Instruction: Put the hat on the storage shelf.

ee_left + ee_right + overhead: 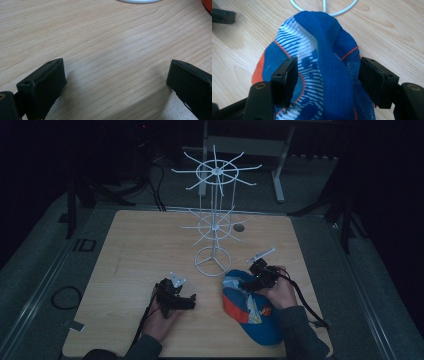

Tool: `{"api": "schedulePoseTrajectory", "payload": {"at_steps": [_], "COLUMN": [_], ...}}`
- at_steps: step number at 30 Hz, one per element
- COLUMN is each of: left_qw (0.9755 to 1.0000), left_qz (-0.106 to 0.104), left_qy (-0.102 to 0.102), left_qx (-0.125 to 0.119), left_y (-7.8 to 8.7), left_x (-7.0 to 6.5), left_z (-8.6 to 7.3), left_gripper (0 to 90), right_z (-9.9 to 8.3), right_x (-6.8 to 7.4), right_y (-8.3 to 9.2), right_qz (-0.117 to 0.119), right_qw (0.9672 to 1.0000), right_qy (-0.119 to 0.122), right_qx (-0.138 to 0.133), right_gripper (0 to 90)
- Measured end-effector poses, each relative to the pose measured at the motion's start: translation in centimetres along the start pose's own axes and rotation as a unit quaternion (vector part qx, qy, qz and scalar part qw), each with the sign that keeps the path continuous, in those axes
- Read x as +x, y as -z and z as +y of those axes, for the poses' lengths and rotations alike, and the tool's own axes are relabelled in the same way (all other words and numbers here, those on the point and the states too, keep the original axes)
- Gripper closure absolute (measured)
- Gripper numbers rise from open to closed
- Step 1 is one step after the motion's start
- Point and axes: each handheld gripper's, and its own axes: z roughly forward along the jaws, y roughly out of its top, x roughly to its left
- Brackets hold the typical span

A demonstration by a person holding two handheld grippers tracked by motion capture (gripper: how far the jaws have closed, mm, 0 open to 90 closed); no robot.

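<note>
Right gripper (328, 75) low over the blue cap (329, 50), fingers spread astride it; left gripper (115, 85) fingers spread above the table (100, 37).

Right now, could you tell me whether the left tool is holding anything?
No, the left tool stands open over the bare wooden table, nothing between its jaws.
</note>
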Motion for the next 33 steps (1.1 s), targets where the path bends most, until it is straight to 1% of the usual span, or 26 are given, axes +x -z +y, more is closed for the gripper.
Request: {"api": "schedulePoseTrajectory", "payload": {"at_steps": [4,7,10,12,14,15,16,17,18,19,20,21,22,23,25,29,33], "left_qw": [1.0,1.0,1.0,1.0,1.0,1.0,1.0,1.0,1.0,1.0,1.0,1.0,1.0,1.0,1.0,1.0,1.0], "left_qz": [0.0,0.0,0.0,-0.001,-0.001,-0.001,-0.001,-0.001,-0.001,-0.001,-0.001,-0.001,-0.001,0.0,0.0,0.0,0.0], "left_qy": [0.001,0.0,0.0,0.0,0.0,0.0,0.0,0.0,0.0,0.0,0.0,-0.001,0.0,-0.001,-0.002,-0.001,-0.002], "left_qx": [-0.001,0.0,0.001,0.001,0.001,0.001,0.001,0.001,0.001,0.001,0.001,0.001,0.001,0.001,0.001,0.001,0.001], "left_y": [0.0,0.0,0.0,0.0,0.0,0.0,0.0,0.0,0.0,0.0,0.0,0.0,0.0,0.0,0.0,0.0,0.0], "left_x": [0.0,0.0,0.0,0.0,0.0,0.0,0.0,0.0,0.0,0.0,0.0,0.0,0.0,0.0,0.0,0.0,0.0], "left_z": [0.0,0.0,0.0,0.0,0.0,0.0,0.0,0.0,0.0,0.0,0.0,0.0,0.0,0.0,0.0,0.0,0.0], "left_gripper": [2.6,2.6,2.6,2.6,2.6,2.7,2.6,2.6,2.6,2.6,2.6,2.6,2.6,2.6,2.6,2.6,2.6], "right_z": [0.1,0.1,0.1,0.2,0.2,0.2,0.2,0.2,0.2,0.1,0.1,0.1,0.1,0.0,0.0,-0.1,-0.3], "right_x": [-0.2,-0.2,-0.2,-0.2,-0.3,-0.3,-0.3,-0.2,-0.2,-0.1,-0.1,-0.1,-0.1,0.0,0.2,0.5,0.6], "right_y": [-0.5,-0.9,-1.3,-1.5,-1.7,-1.8,-1.9,-2.0,-2.2,-2.3,-2.3,-2.3,-2.2,-2.1,-1.8,-0.9,0.2], "right_qz": [0.001,0.006,0.005,0.005,0.007,0.011,0.011,0.009,0.008,0.008,0.008,0.008,0.013,0.017,0.019,0.021,0.03], "right_qw": [1.0,0.9999,0.9998,0.9997,0.9996,0.9994,0.9993,0.9991,0.999,0.9988,0.9988,0.9988,0.9991,0.9992,0.9992,0.9993,0.9992], "right_qy": [-0.003,-0.003,0.001,0.0,-0.003,-0.001,0.001,0.003,0.005,0.005,0.005,0.006,0.007,0.007,0.014,0.028,0.026], "right_qx": [0.009,0.013,0.021,0.024,0.028,0.031,0.035,0.041,0.045,0.048,0.048,0.047,0.041,0.036,0.032,0.012,-0.005], "right_gripper": [32.1,33.0,33.8,33.8,35.5,36.7,38.5,42.3,47.1,54.3,54.3,62.9,77.0,81.0,84.8,86.7,86.9]}}
